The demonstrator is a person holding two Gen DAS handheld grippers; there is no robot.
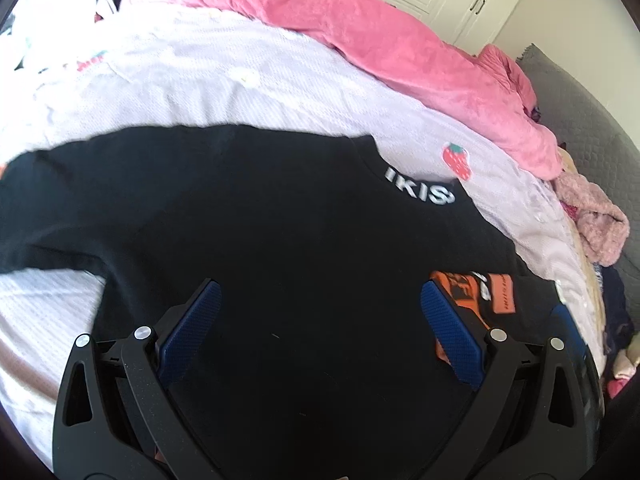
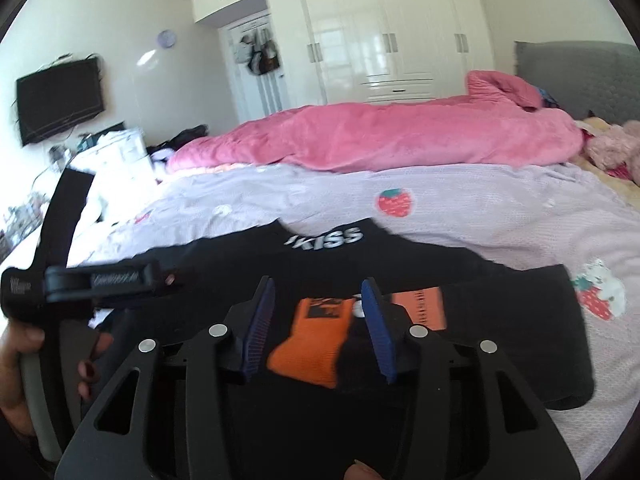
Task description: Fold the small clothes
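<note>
A small black t-shirt [image 1: 260, 216] with white "KISS" collar lettering and orange chest patches [image 1: 476, 292] lies spread face up on the lilac bedspread [image 1: 240, 92]. My left gripper [image 1: 320, 300] is open, its blue pads wide apart, just above the shirt's body. My right gripper [image 2: 318, 300] is open over the chest, an orange patch [image 2: 316, 340] showing between its fingers. The shirt [image 2: 500, 320] fills the lower right wrist view. The left gripper's body [image 2: 80, 284] shows at the left there, with the hand that holds it.
A pink blanket [image 2: 380, 136] lies bunched along the far side of the bed. A pink plush toy [image 2: 616, 144] and a grey headboard [image 2: 580, 76] are at the right. A pile of clothes [image 2: 116, 152] sits at the far left. White wardrobes [image 2: 380, 32] stand behind.
</note>
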